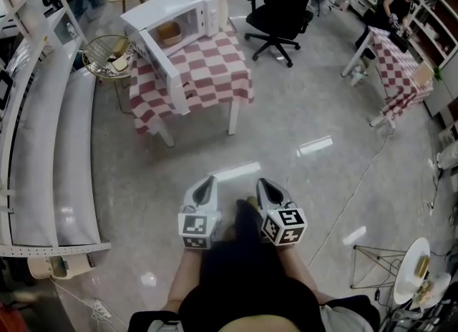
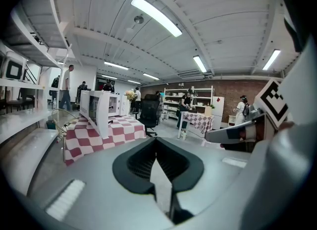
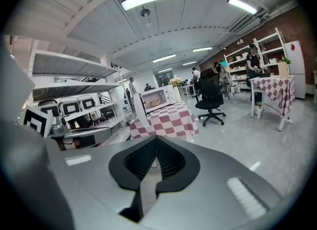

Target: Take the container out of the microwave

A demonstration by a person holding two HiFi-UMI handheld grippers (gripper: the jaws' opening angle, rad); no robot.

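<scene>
Both the left gripper (image 1: 207, 181) and right gripper (image 1: 263, 182) are closed, empty. Only the left view misses the container (image 1: 169, 33): the microwave's (image 1: 179, 1) open door (image 2: 96, 115) hides it. A chair (image 1: 283, 1) stands off the table's (image 1: 215, 80) far corner.

The microwave (image 1: 187, 14) is white and boxy and stands at the far left of the room on a red-and-white checkered table (image 1: 215, 73), well apart from the person. Its door (image 1: 159, 66) hangs wide open, swung out toward the near left over the table's edge. Inside the lit cavity sits the container (image 1: 169, 33), a low tan-brown bowl, upright on the cavity floor
</scene>
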